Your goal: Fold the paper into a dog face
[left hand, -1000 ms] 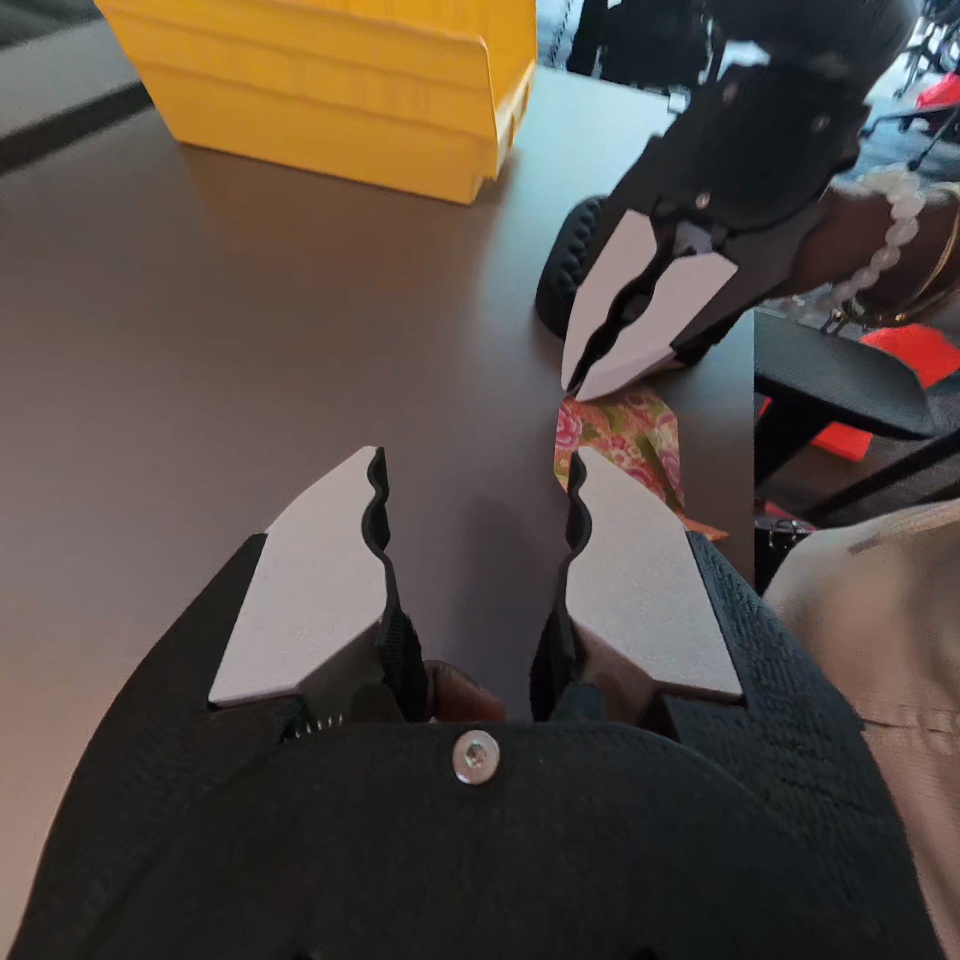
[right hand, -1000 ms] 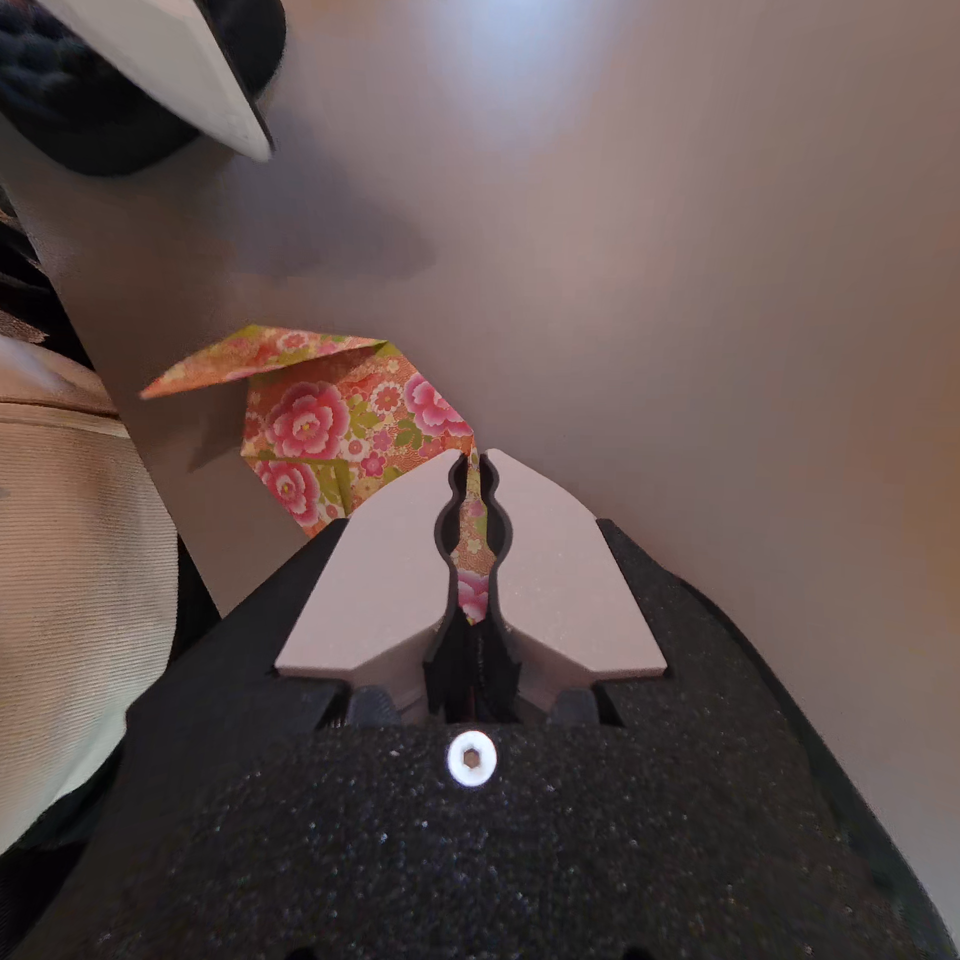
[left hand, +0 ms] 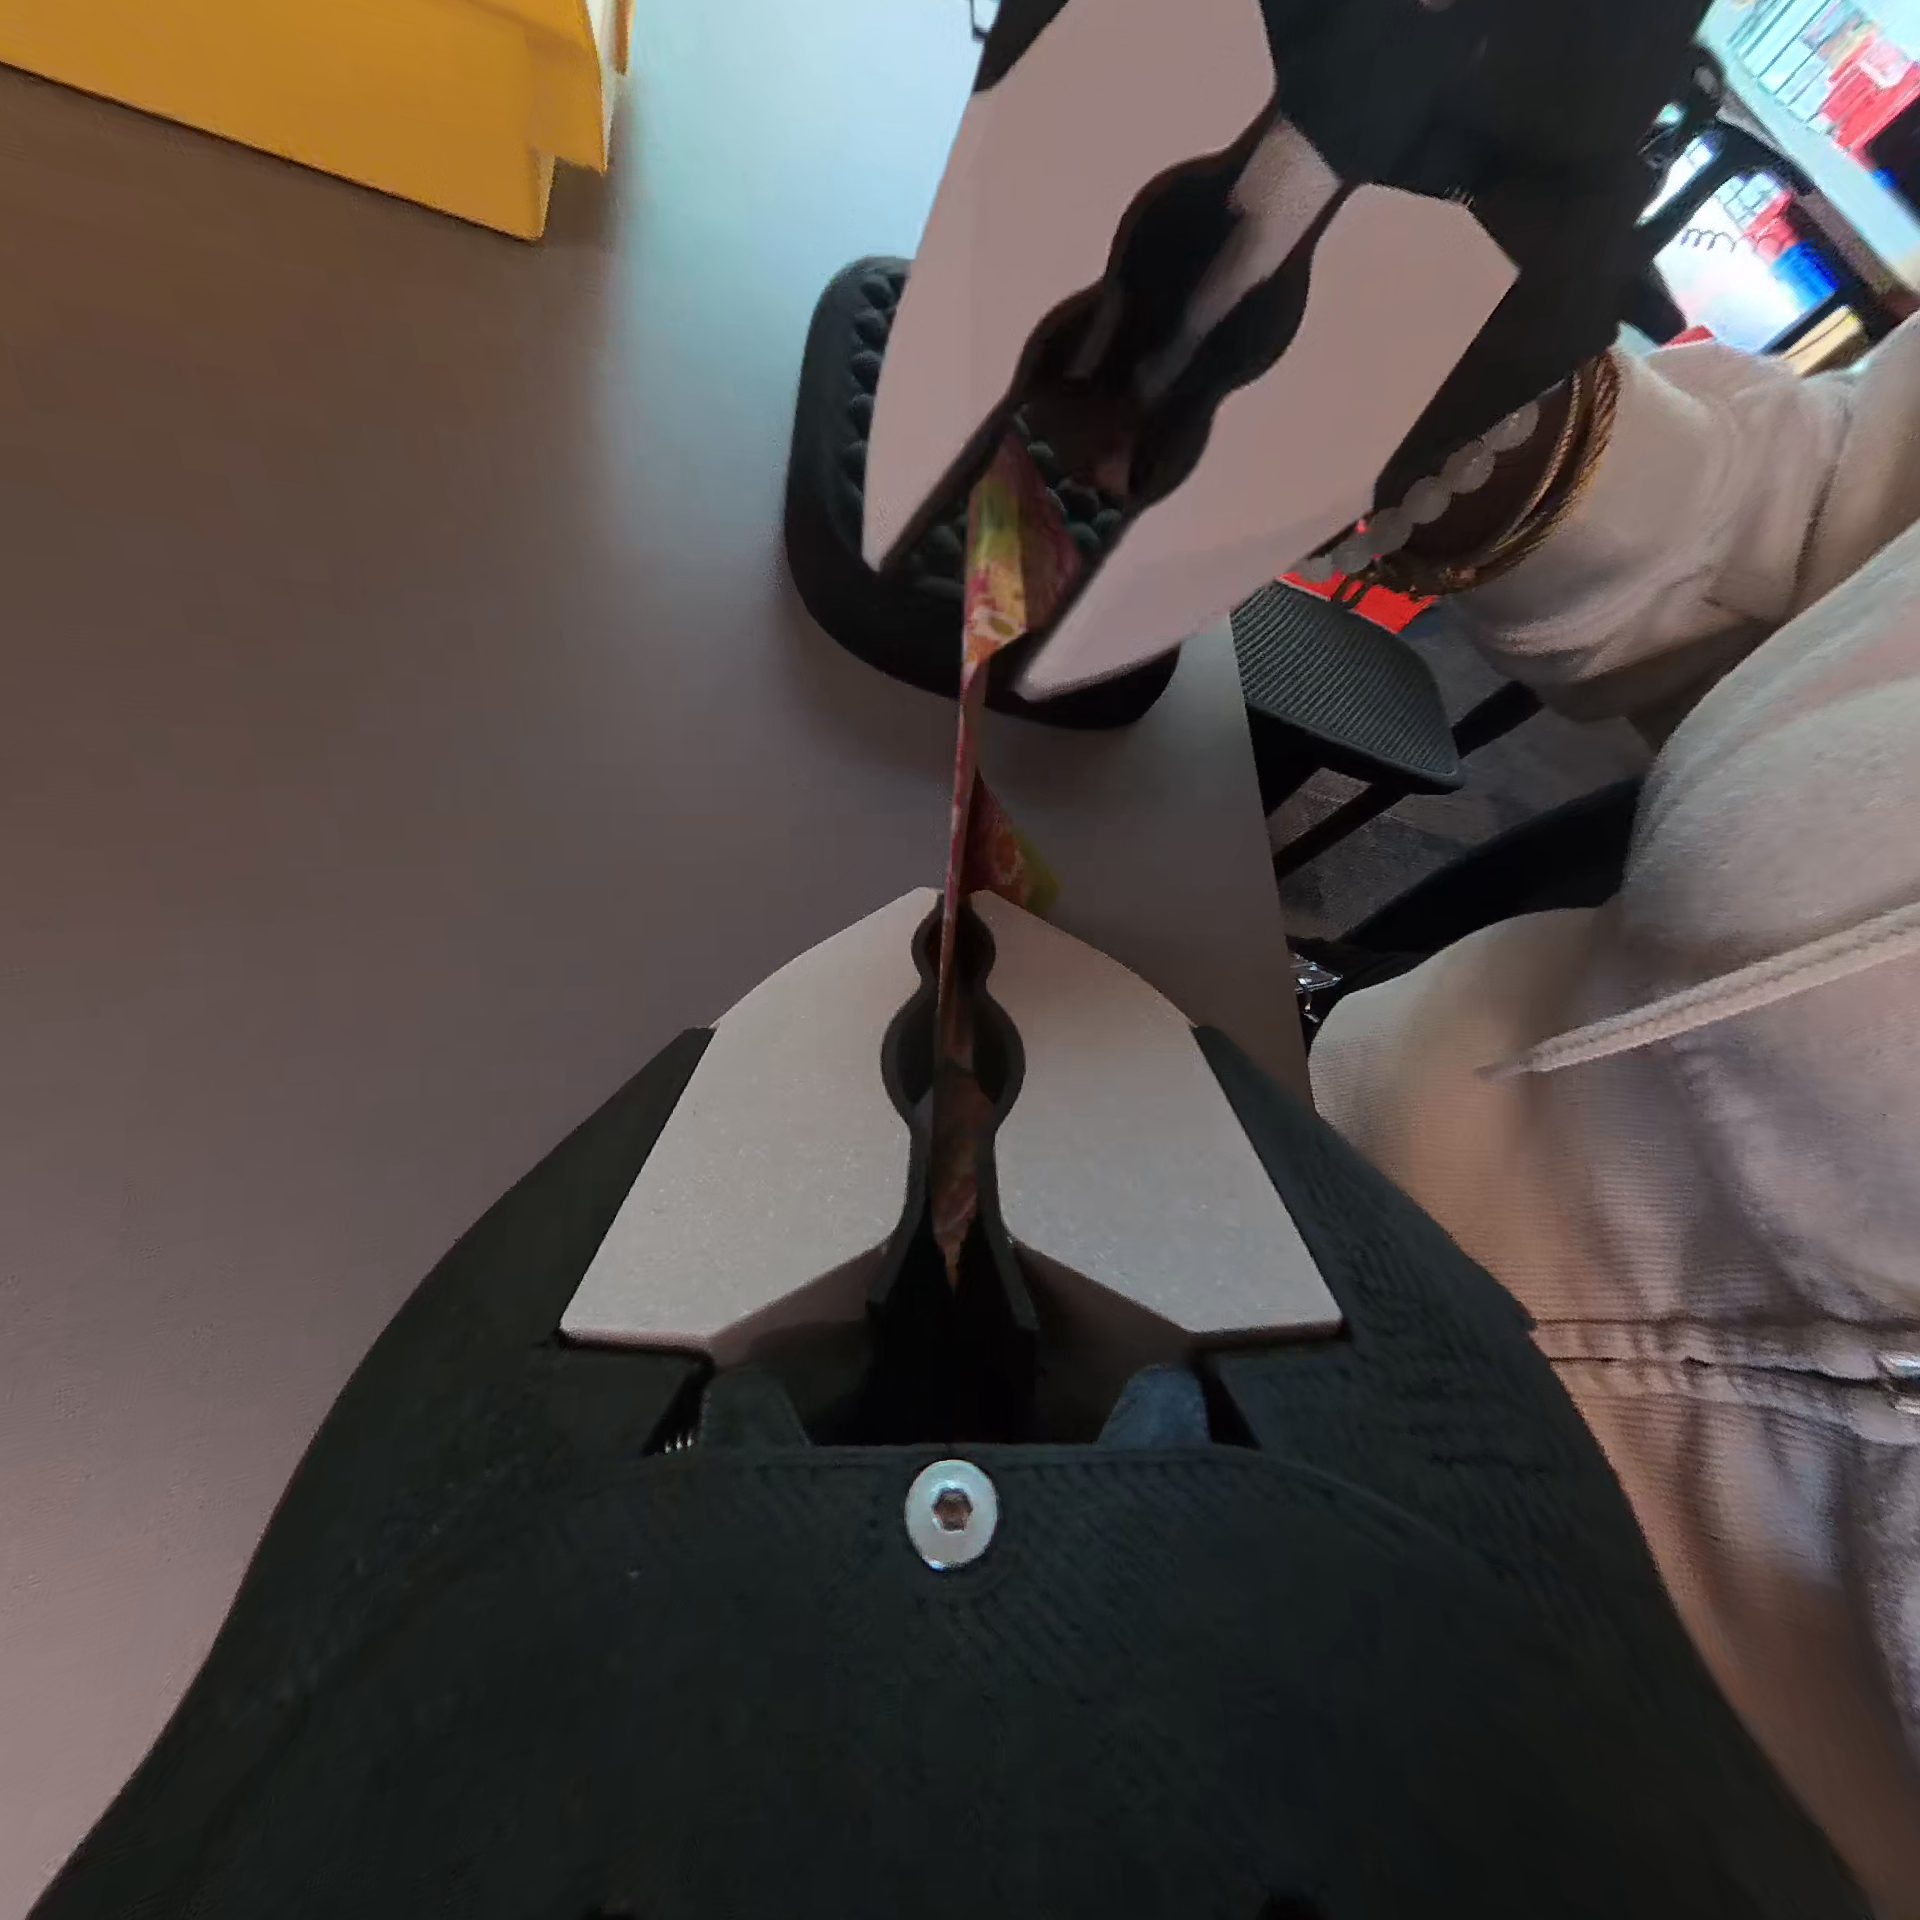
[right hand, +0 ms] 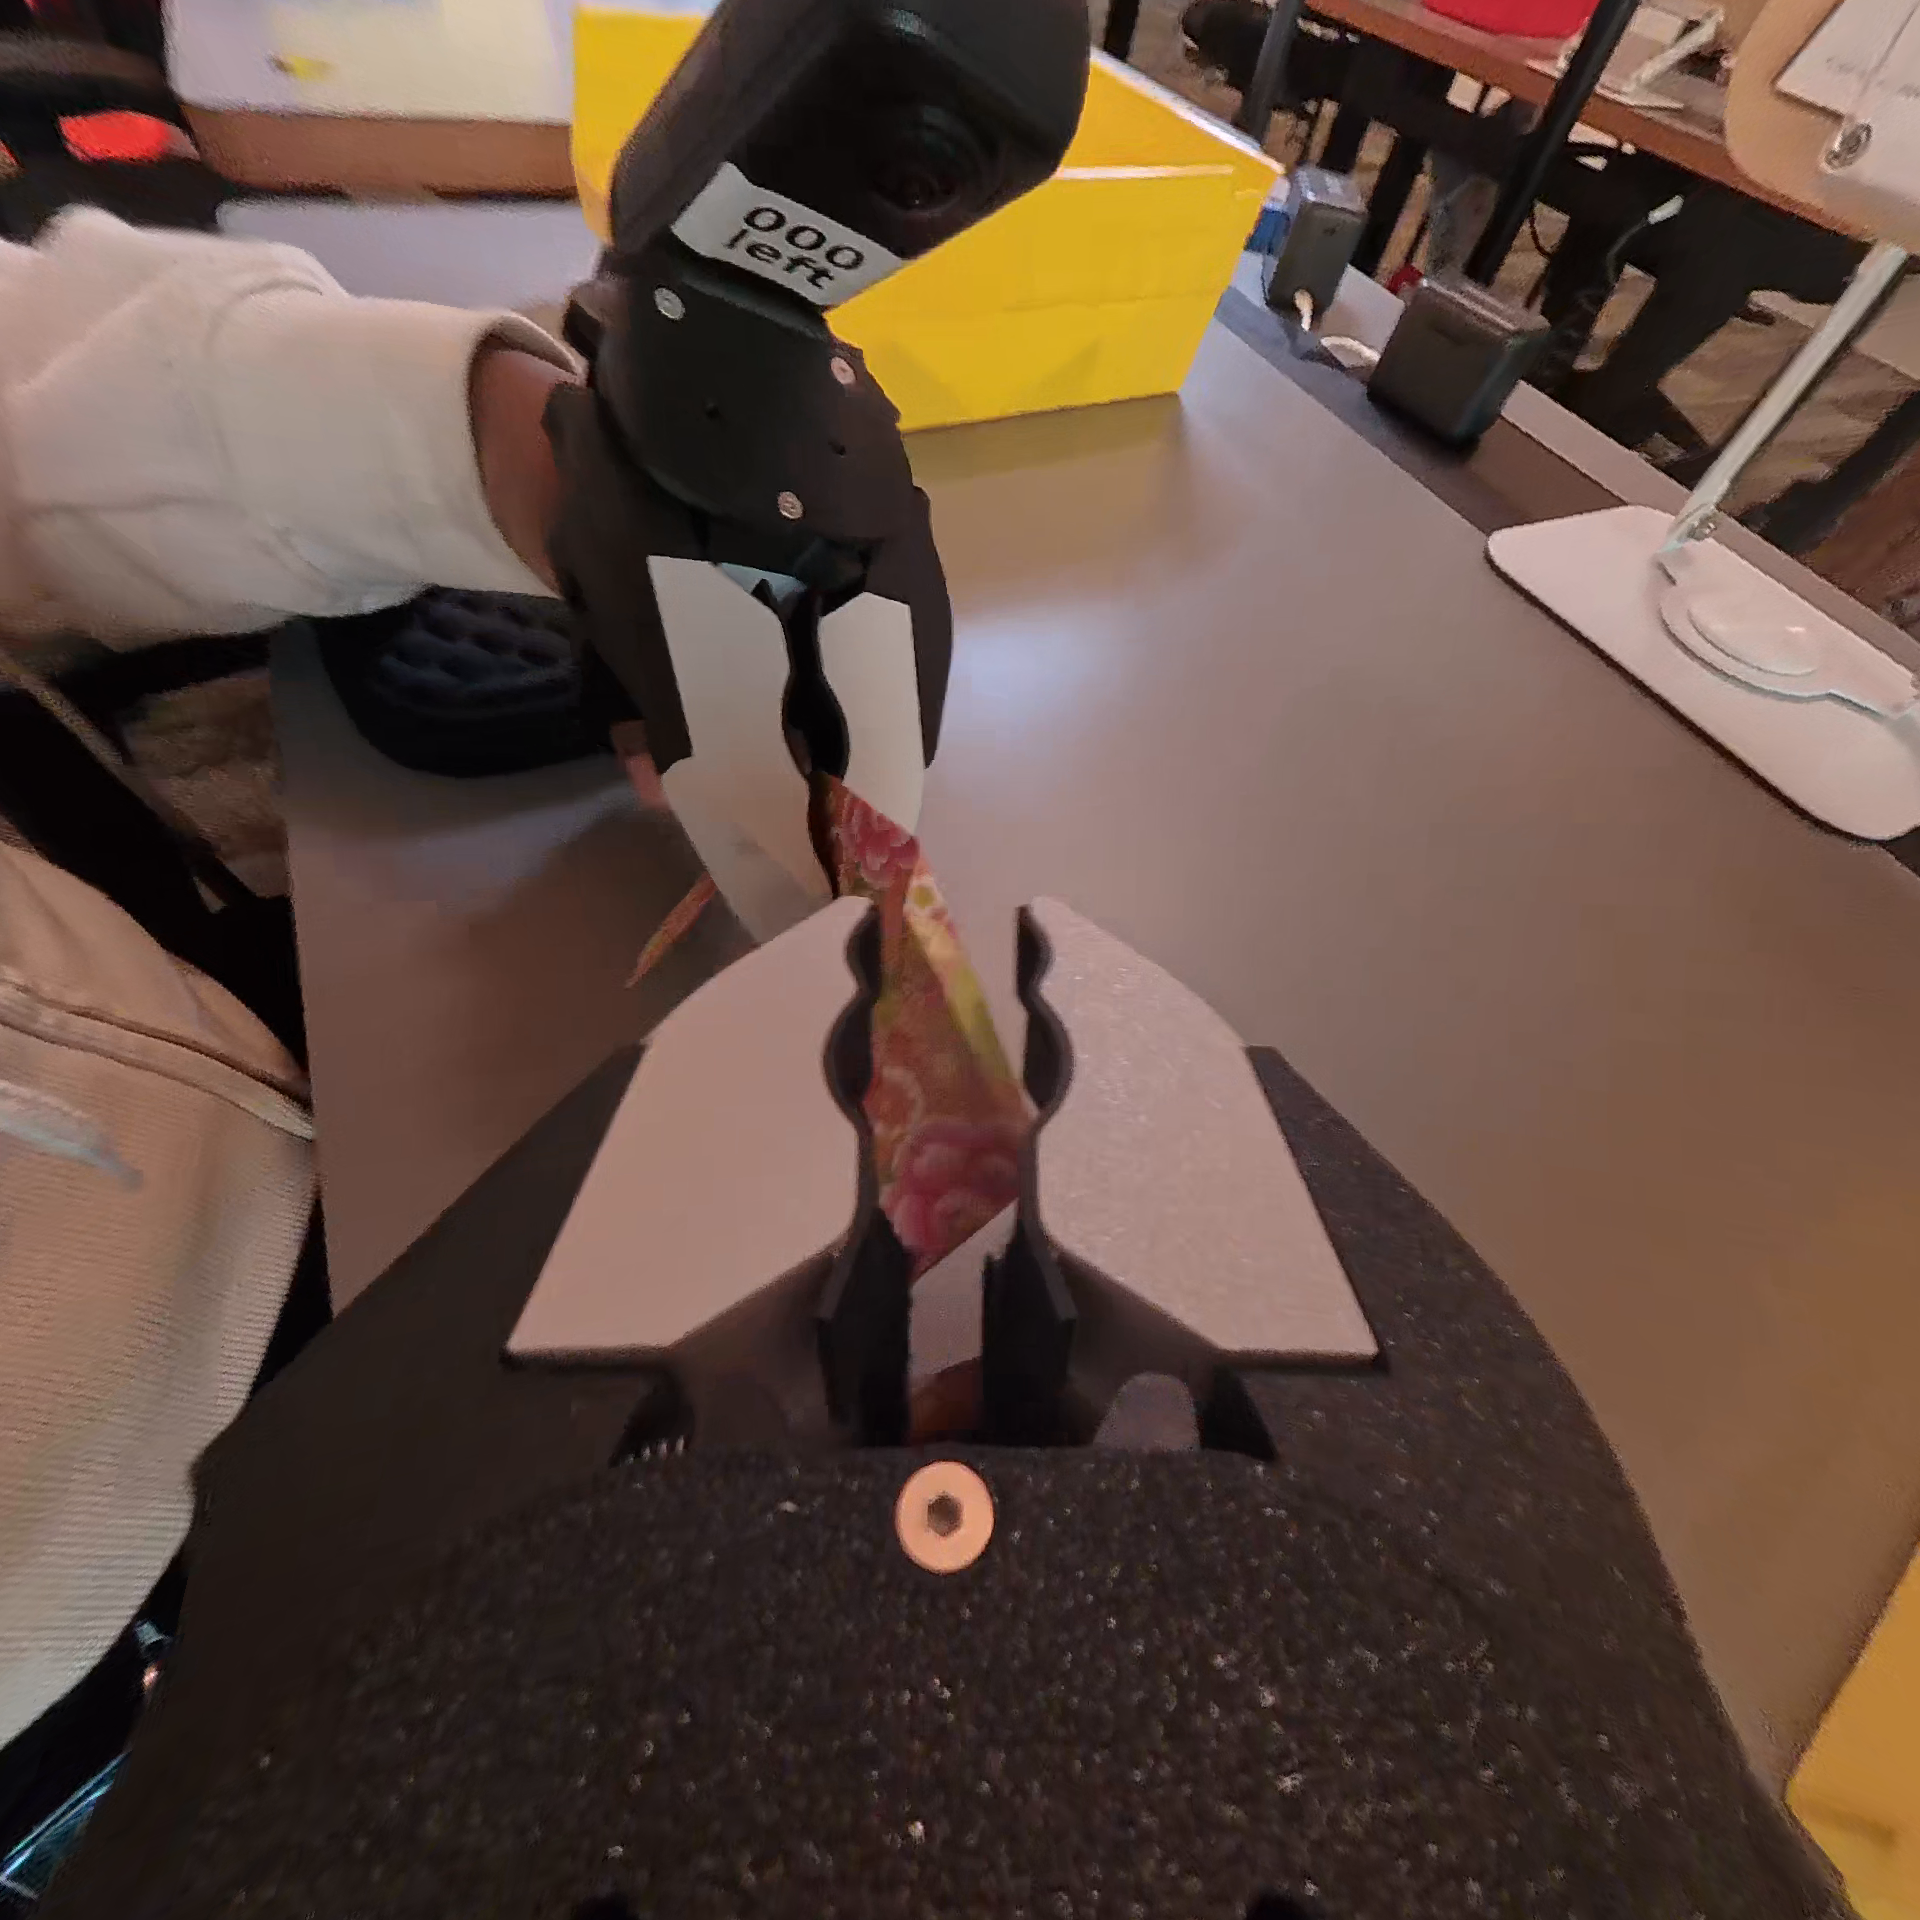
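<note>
Left wrist view, nearest first: left gripper [left hand: 961, 914] with jaws pressed together on a folded floral paper [left hand: 961, 790], seen edge-on and lifted clear of the dark table [left hand: 416, 727]. Just past the paper's far end, right gripper [left hand: 961, 623] pointing back toward the camera, jaws parted, paper's tip reaching between them. Behind the paper, a black textured cushion [left hand: 842, 416] on the table. Far left of the paper, corner of a yellow bin [left hand: 312, 104]. Right of the paper, a pale sleeve [left hand: 1714, 436] with beaded bracelets at the wrist.

Right wrist view, nearest first: right gripper [right hand: 945, 914] with jaws apart, paper [right hand: 935, 1101] slanting through the gap and brushing both fingers without being pinched. At the paper's far end, left gripper [right hand: 842, 862] clamped on its upper corner, held by a hand in a pale sleeve [right hand: 208, 416]. Beyond the paper, bare table [right hand: 1247, 831], then the bin [right hand: 1039, 270]. Far right of the paper, a white stand [right hand: 1714, 665].
</note>
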Tool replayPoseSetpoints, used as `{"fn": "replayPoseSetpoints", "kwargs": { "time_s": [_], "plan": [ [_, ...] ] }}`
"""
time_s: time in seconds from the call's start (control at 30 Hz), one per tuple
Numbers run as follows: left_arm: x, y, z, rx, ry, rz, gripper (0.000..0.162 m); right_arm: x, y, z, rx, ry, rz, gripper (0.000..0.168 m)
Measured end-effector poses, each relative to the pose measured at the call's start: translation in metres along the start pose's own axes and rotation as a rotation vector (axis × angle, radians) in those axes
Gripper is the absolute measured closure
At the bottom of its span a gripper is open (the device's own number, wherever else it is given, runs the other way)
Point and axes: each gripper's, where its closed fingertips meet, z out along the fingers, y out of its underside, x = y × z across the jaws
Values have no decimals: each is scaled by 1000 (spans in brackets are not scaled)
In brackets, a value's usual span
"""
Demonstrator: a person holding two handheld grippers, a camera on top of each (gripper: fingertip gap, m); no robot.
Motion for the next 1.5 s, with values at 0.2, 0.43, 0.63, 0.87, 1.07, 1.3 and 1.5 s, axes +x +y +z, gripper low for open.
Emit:
{"fn": "replayPoseSetpoints", "kwargs": {
  "time_s": [0.2, 0.43, 0.63, 0.87, 1.07, 1.3, 1.5],
  "plan": [
    [-3, -39, -40, 127, 84, -18, 162, 17, -38, -28, 232, -158, 188, 95],
    [-4, -83, -75, 190, 209, -21, 162, 35, -74, -33, 410, -398, 378, 109],
    [-3, -93, -79, 130, 238, 3, 162, 25, -88, -11, 359, -541, 350, 122],
    [-5, -101, -84, 168, 254, -4, 161, 27, -91, -11, 393, -531, 309, 163],
    [-9, -114, -90, 259, 243, -13, 142, 43, -100, -20, 548, -478, 422, 167],
    [-25, -134, -115, 500, 79, 11, 124, 79, -108, -45, 718, -389, 595, 168],
    [-21, -118, -89, 482, 51, 33, 118, 88, -111, -53, 757, -353, 661, 168]
  ]
}}
